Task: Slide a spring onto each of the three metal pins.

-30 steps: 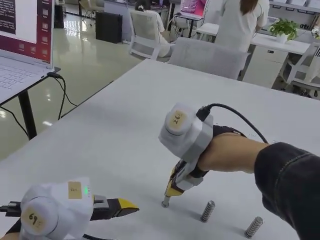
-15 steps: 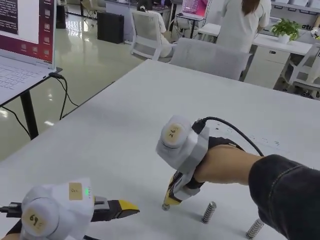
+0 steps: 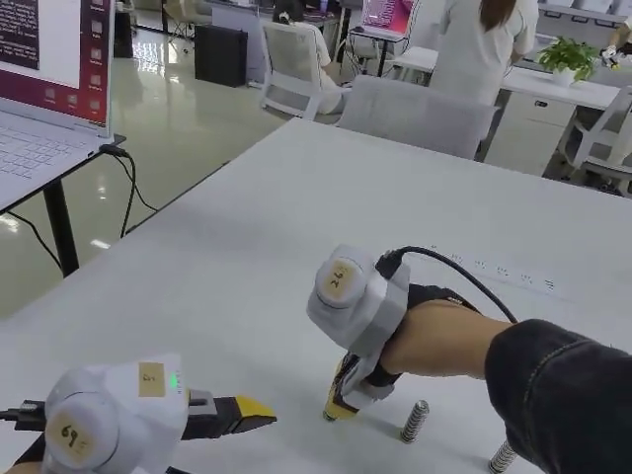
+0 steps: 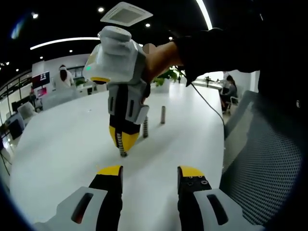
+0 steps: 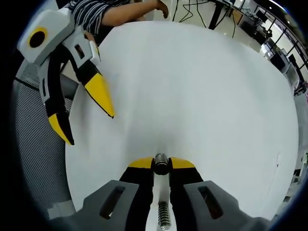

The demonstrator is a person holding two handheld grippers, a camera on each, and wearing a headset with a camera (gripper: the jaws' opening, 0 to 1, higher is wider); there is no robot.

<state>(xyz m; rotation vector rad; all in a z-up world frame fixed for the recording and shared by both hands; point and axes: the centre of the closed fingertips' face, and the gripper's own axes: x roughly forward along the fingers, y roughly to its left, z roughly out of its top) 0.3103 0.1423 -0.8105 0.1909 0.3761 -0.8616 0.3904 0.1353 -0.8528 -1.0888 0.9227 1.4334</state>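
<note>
Pinches spring (image 5: 163, 214) in right gripper (image 3: 341, 407), wide bare table (image 3: 247, 247) ahead; holds left gripper (image 4: 150, 171) spread by table edge; far spring (image 3: 502, 456), beside right gripper, half hidden by sleeve (image 3: 563, 385)

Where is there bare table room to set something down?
Free: the white table from the right gripper back to the grey chair, and the strip between it and the left gripper. Crowded: near right, the right gripper clamping a metal coil spring beside two spring-covered pins.

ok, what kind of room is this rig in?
Looks like an open-plan office or lab: a white worktable, office chairs, a laptop on a side stand, a potted plant on a desk.
</note>
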